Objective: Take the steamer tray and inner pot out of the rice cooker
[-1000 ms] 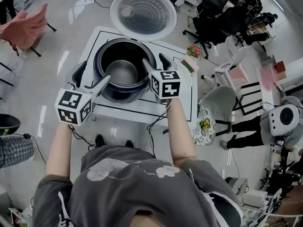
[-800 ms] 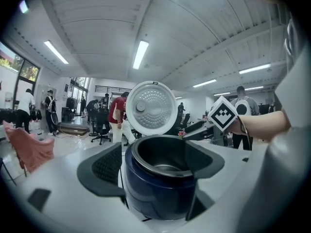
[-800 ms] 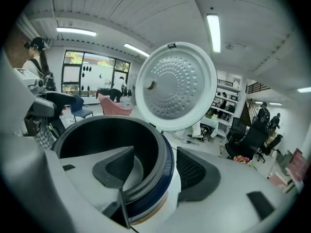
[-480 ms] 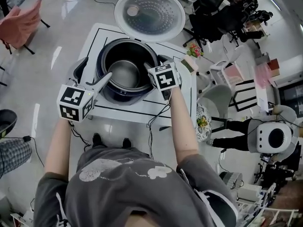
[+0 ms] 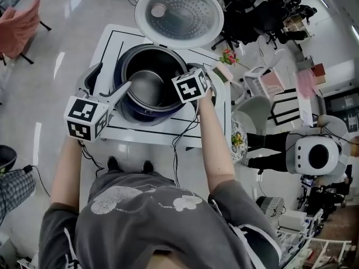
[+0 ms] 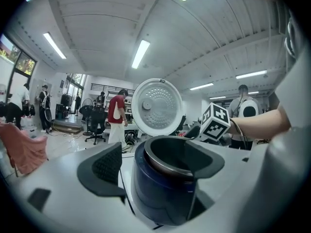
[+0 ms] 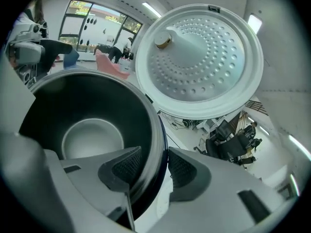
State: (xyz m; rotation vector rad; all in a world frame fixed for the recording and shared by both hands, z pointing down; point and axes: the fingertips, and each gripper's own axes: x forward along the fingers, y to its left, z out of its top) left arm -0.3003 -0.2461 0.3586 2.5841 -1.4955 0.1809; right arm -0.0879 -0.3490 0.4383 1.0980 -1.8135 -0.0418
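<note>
The blue rice cooker [image 5: 130,112] stands on a white table [image 5: 219,133] with its round lid [image 5: 179,13] tipped up at the back. The dark inner pot [image 5: 150,86] sits in it, and only its pale bottom shows inside. My right gripper [image 5: 189,94] points down at the pot's right rim. In the right gripper view its jaws [image 7: 148,166] have just been closing and straddle that rim [image 7: 154,144], one pad inside the pot and one outside, not clearly pressing. My left gripper [image 5: 109,83] is open, level, at the cooker's left side [image 6: 160,188].
A pink-and-green object and small flowers [image 5: 227,58] lie at the table's right edge near my right hand. Cables [image 5: 178,144] hang off the front edge. Office chairs, a person and a white robot [image 5: 317,156] stand on the floor to the right.
My right gripper has dropped and tipped downward onto the pot's right rim, and its jaws have narrowed around it. The left gripper has crept closer to the cooker's left side.
</note>
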